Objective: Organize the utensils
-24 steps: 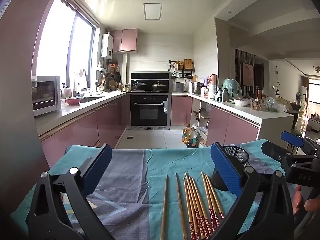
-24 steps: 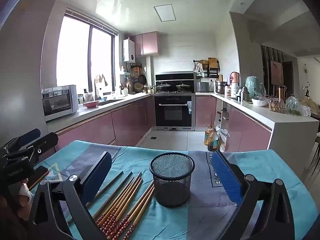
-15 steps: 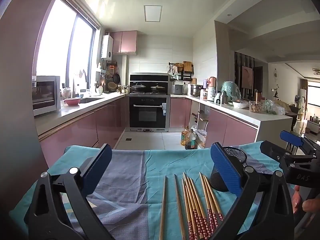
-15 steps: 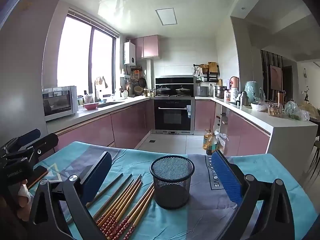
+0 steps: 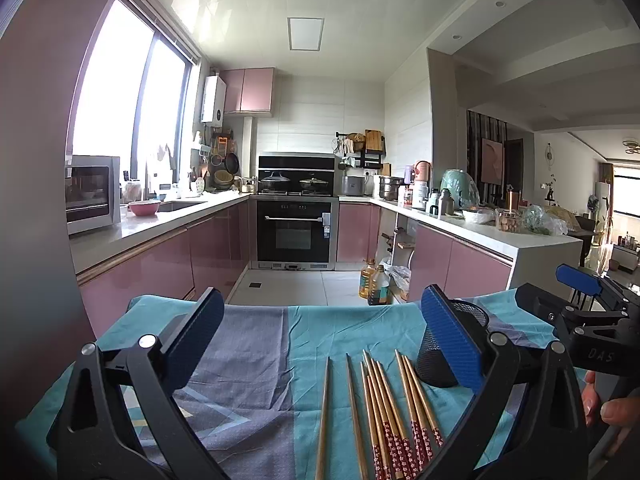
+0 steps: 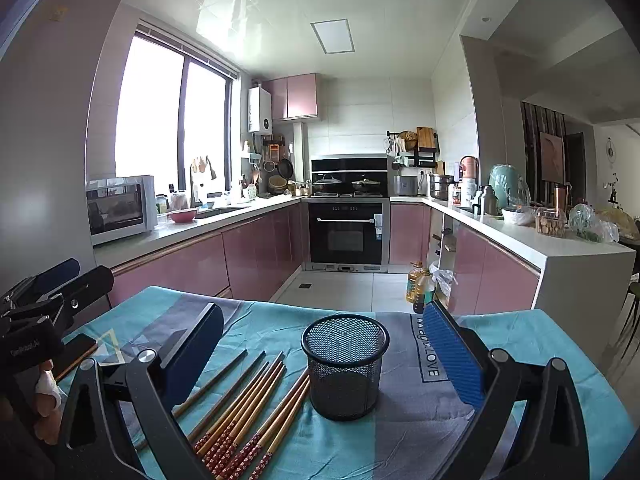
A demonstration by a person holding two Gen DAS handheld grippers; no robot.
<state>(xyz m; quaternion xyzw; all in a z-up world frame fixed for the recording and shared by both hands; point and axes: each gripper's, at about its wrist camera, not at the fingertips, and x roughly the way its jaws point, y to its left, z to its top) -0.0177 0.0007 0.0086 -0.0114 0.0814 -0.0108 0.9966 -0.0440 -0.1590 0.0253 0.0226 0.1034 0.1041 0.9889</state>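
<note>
Teal cloth covers the table [image 6: 560,360], largest thing here. On it, toward the far edge, the black mesh cup [image 6: 345,364] stands upright and empty, ready to receive. Just beside it the chopsticks [image 6: 248,408] lie loosely fanned, none collected yet. Left gripper [image 5: 320,344] and right gripper [image 6: 324,356] both hover wide open, holding nothing.

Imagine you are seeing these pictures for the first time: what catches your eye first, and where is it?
A row of chopsticks lies on the teal cloth, just left of an empty black mesh cup standing upright. Both grippers, left gripper and right gripper, frame the scene, wide open and holding nothing.
</note>
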